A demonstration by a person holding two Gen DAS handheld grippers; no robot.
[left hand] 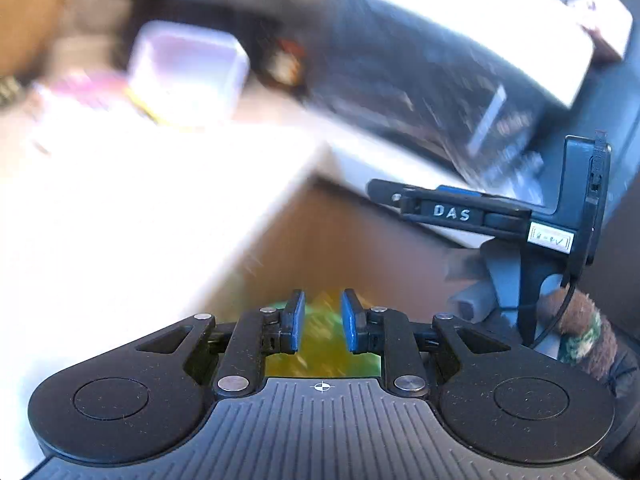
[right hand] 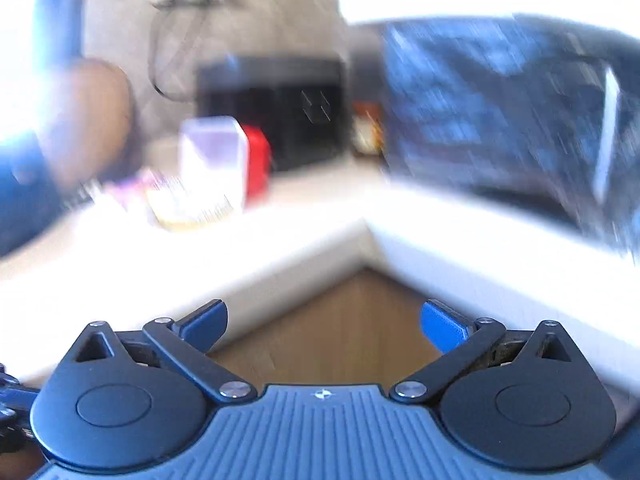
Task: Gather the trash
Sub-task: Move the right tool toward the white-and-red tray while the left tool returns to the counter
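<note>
Trash wrapper (left hand: 320,344), yellow-green and shiny, sits between the narrow left gripper (left hand: 322,320); looks light, crinkly, slippery. Pinch its middle. Right gripper (right hand: 324,326) is wide, holding nothing.

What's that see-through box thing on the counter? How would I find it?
Look along the bright white counter towards the wall, where a big black appliance sits at the back. Just in front of it, to its left, stands the clear plastic tub, pale and purplish in this blurry picture. It is taller than the flat pink and yellow packets beside it, and a red container is right behind it.
</note>
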